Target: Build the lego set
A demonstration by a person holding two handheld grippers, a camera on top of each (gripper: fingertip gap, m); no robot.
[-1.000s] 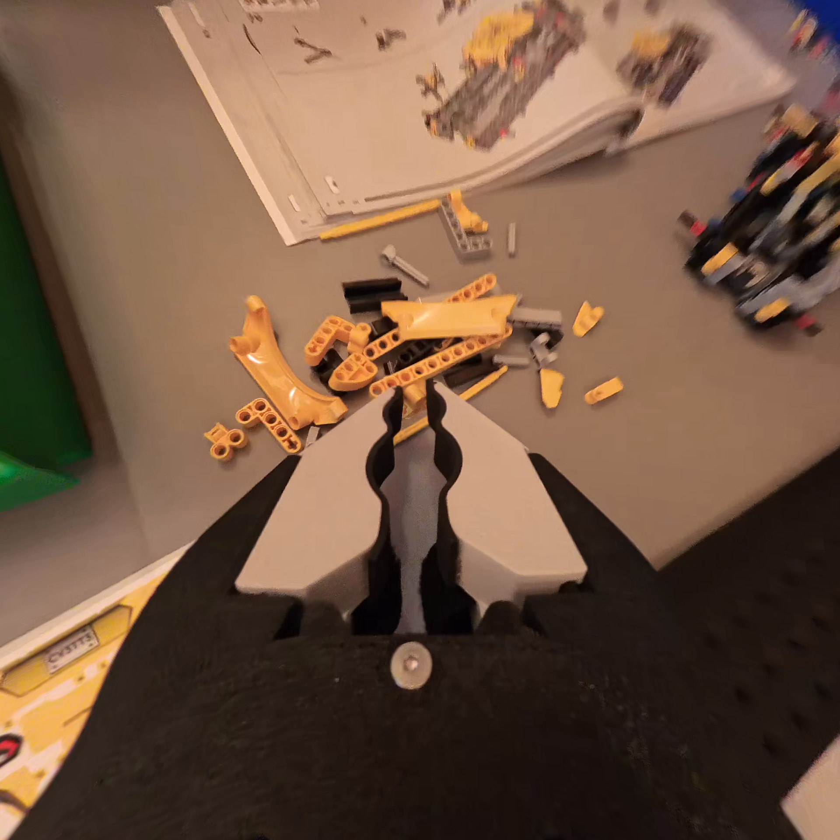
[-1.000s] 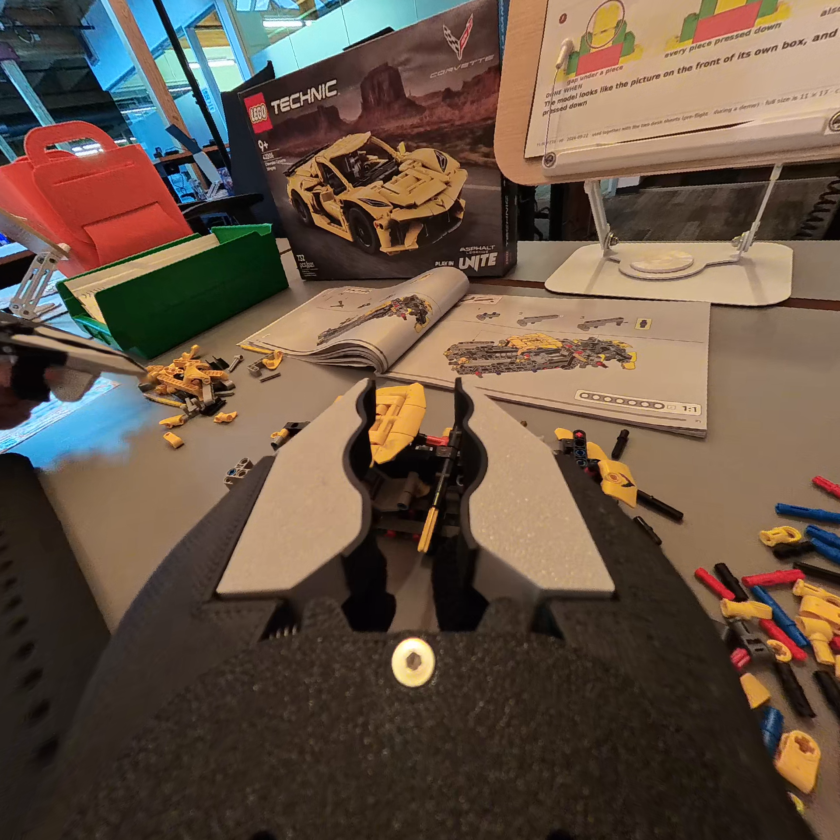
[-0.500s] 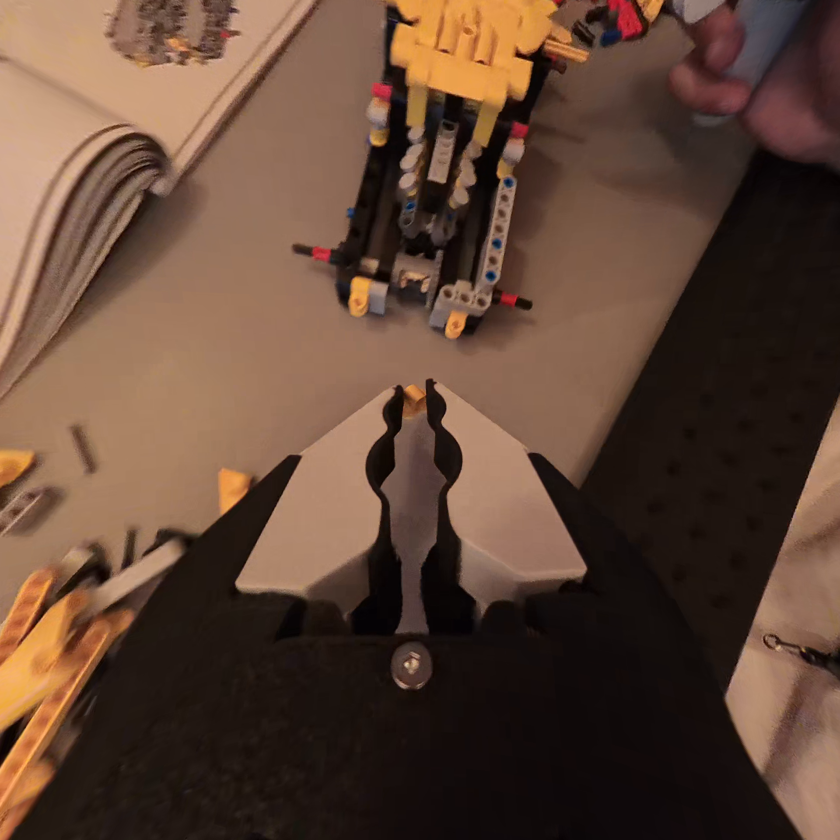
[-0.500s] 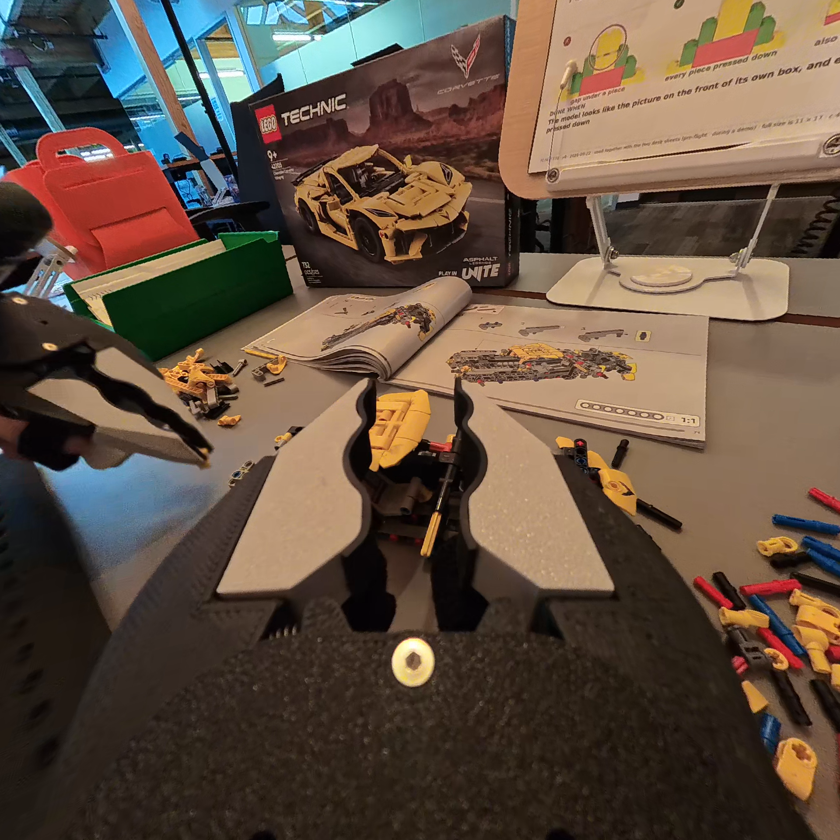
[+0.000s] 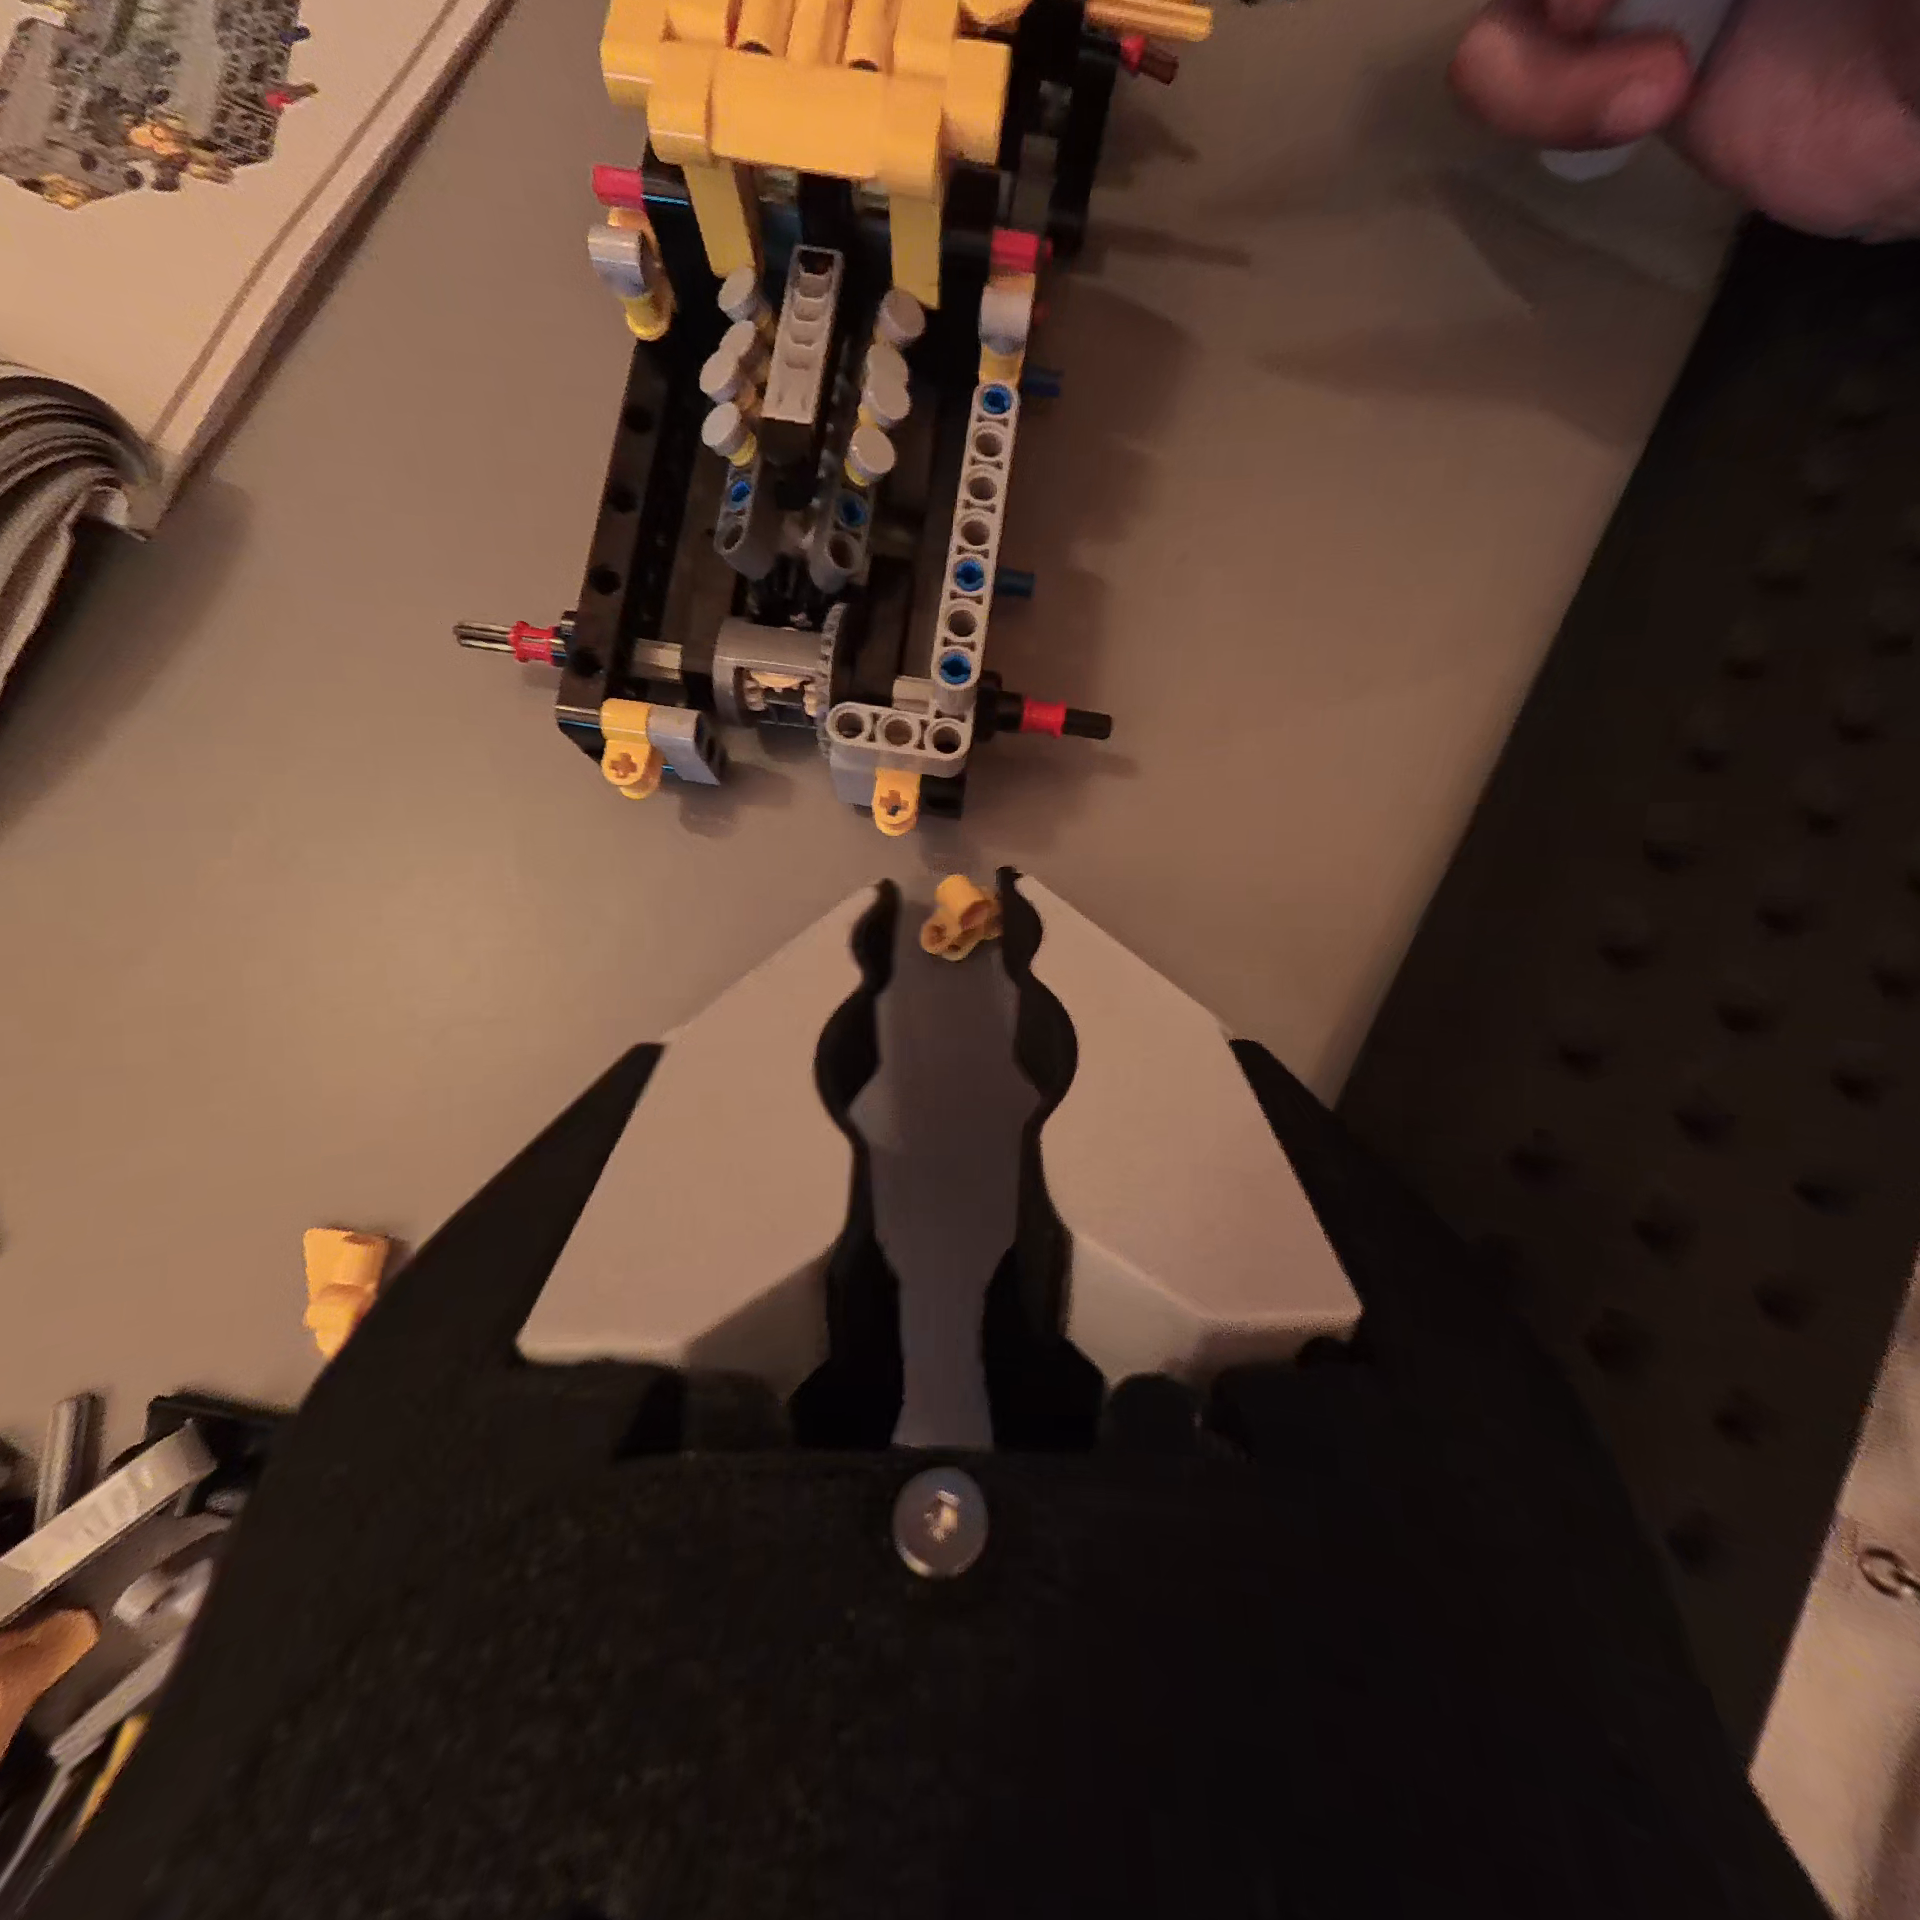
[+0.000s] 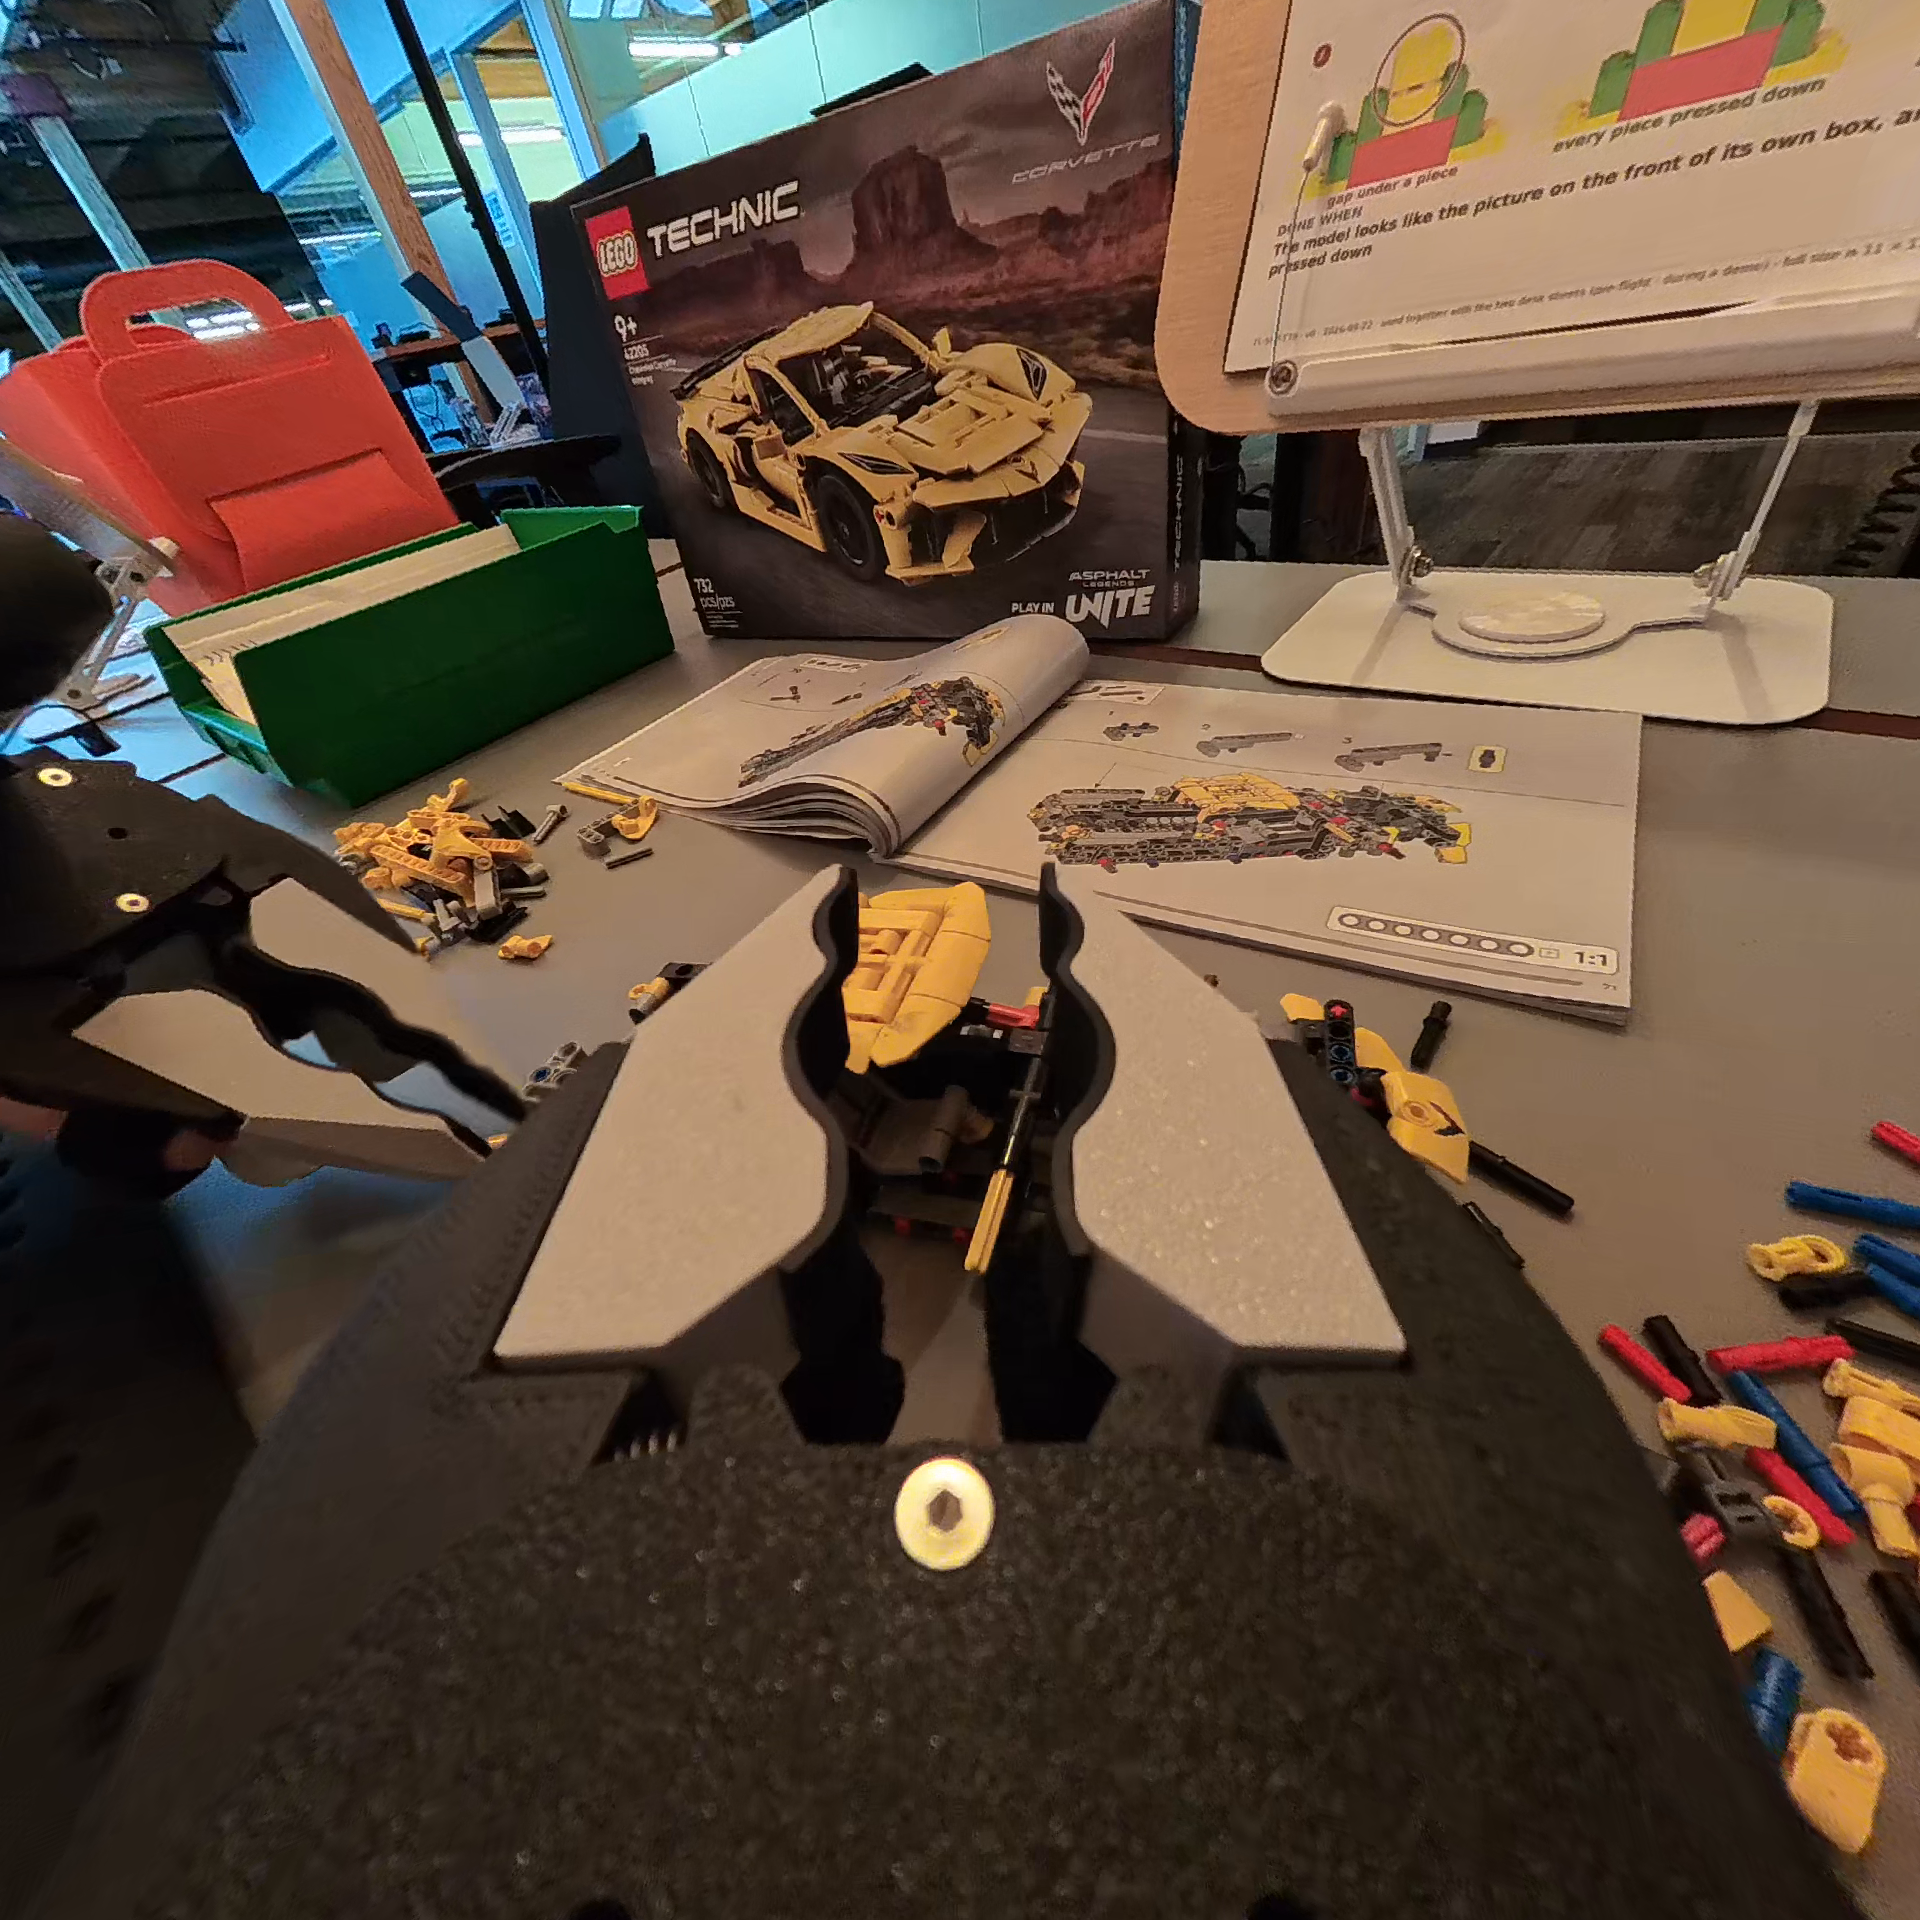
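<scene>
The partly built car chassis (image 5: 800,520), black and grey with a yellow top, lies on the grey table just ahead of my left gripper (image 5: 945,894). The left jaws stand slightly apart. A small yellow connector (image 5: 958,914) sits between the tips against the right finger, with a gap on its left. In the right wrist view my right gripper (image 6: 945,894) is closed around the chassis (image 6: 914,966), with a black axle with a yellow end (image 6: 1013,1143) between its fingers. The left gripper (image 6: 488,1122) shows there at the left, pointing at the chassis.
The open instruction booklet (image 6: 1299,831) lies behind the chassis, with the set's box (image 6: 883,416), a green bin (image 6: 447,665) and a sign stand (image 6: 1548,644) farther back. Yellow parts (image 6: 447,862) are piled at left and coloured pins (image 6: 1818,1403) at right. A black mat (image 5: 1714,831) edges the table. Spacing between my two grippers at the tips: around 20 cm.
My left gripper swung from the yellow parts pile to the chassis carrying the small connector. Its jaws have now widened around it. The right gripper has stayed on the chassis.
</scene>
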